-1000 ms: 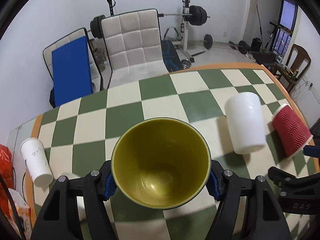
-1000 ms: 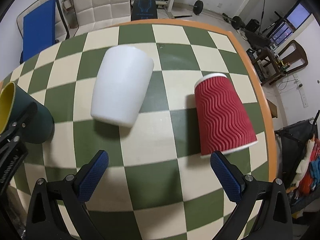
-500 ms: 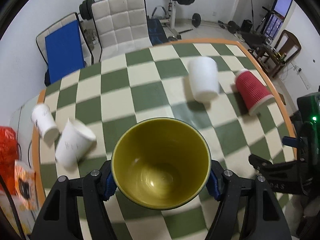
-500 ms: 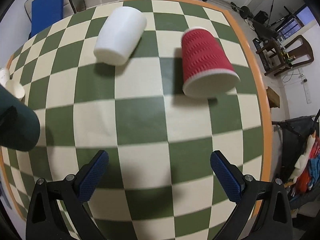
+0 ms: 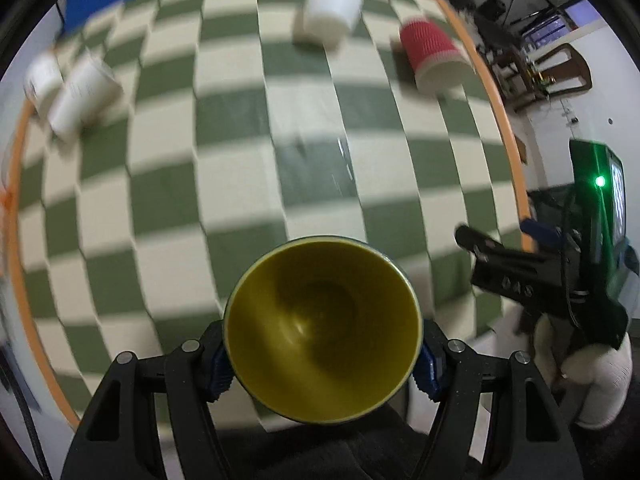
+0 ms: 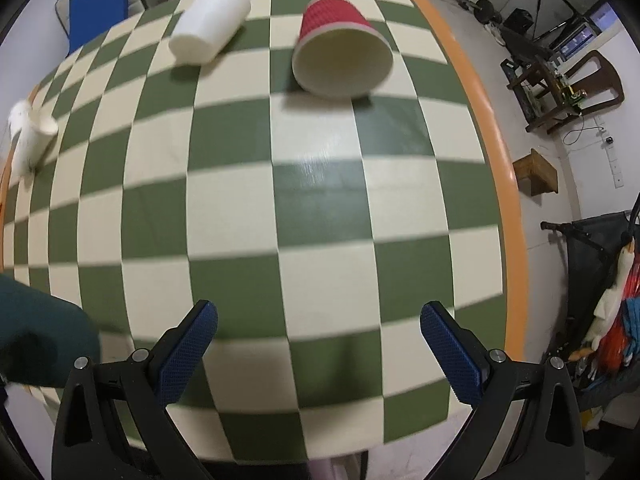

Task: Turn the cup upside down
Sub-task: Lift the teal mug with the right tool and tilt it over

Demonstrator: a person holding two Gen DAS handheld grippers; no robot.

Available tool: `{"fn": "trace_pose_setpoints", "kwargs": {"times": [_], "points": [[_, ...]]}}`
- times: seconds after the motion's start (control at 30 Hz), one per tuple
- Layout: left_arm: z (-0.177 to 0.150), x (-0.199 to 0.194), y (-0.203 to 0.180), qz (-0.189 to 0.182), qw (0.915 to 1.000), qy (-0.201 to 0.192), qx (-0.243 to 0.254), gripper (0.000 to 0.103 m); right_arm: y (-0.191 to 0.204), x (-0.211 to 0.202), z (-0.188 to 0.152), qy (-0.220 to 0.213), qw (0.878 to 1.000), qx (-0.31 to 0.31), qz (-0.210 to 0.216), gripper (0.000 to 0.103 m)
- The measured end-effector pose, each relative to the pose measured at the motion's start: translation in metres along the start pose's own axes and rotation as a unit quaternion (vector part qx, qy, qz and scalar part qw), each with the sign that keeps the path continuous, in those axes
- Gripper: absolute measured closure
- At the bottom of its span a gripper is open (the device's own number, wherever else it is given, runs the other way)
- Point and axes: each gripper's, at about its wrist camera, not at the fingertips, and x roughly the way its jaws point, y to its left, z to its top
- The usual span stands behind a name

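My left gripper (image 5: 322,364) is shut on a cup (image 5: 322,332) with a yellow inside and a dark green outside. I hold it high above the checkered table (image 5: 240,168), its mouth facing the camera. Its dark green side (image 6: 36,340) shows at the left edge of the right wrist view. My right gripper (image 6: 318,344) is open and empty above the near part of the table (image 6: 320,208); it also shows in the left wrist view (image 5: 520,276) at the right.
A red ribbed paper cup (image 6: 340,52) lies on its side at the far right. A white cup (image 6: 210,22) lies on its side beside it. Two white paper cups (image 5: 68,92) lie at the far left. The orange table edge (image 6: 496,168) runs along the right.
Both grippers have risen and tilted down toward the table. The yellow cup stays clamped in the left gripper, lifted higher. The right gripper stays open.
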Motion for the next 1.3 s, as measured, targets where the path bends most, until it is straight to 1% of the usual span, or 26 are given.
{"fn": "trace_pose_setpoints", "kwargs": {"times": [0.07, 0.13, 0.23, 0.3, 0.37, 0.47, 0.7, 0.8, 1.03, 1.3], "points": [[-0.011, 0.013, -0.004, -0.012, 0.9994, 0.031, -0.008, 0.035, -0.005, 0.004, -0.012, 0.012, 1.000, -0.004, -0.001, 0.000], [-0.017, 0.028, -0.006, -0.004, 0.9986, 0.050, -0.015, 0.035, -0.009, 0.009, -0.021, 0.019, 1.000, -0.004, -0.001, 0.000], [-0.017, 0.045, -0.006, -0.002, 0.9971, 0.068, -0.033, 0.035, -0.015, 0.016, -0.031, 0.026, 1.000, -0.002, -0.005, 0.000], [-0.013, 0.053, -0.006, -0.002, 0.9963, 0.074, -0.042, 0.035, -0.020, 0.018, -0.036, 0.032, 0.999, 0.006, -0.001, 0.000], [-0.006, 0.058, -0.007, 0.002, 0.9963, 0.074, -0.043, 0.035, -0.022, 0.017, -0.039, 0.030, 1.000, 0.008, -0.003, 0.000], [0.008, 0.063, -0.011, 0.015, 0.9971, 0.068, -0.030, 0.035, -0.026, 0.016, -0.038, 0.028, 0.999, 0.016, -0.008, 0.000], [0.042, 0.081, -0.014, 0.035, 0.9973, 0.061, -0.019, 0.035, -0.027, 0.022, -0.028, 0.031, 0.999, 0.030, -0.023, 0.000], [0.051, 0.088, -0.013, 0.039, 0.9971, 0.060, -0.025, 0.035, -0.027, 0.028, -0.023, 0.038, 0.998, 0.033, -0.025, 0.000], [0.061, 0.098, -0.004, 0.053, 0.9951, 0.067, -0.051, 0.035, -0.023, 0.037, -0.014, 0.046, 0.998, 0.030, -0.036, 0.000], [0.060, 0.105, 0.004, 0.051, 0.9935, 0.075, -0.068, 0.035, -0.021, 0.035, -0.008, 0.044, 0.998, 0.029, -0.039, 0.000]]}}
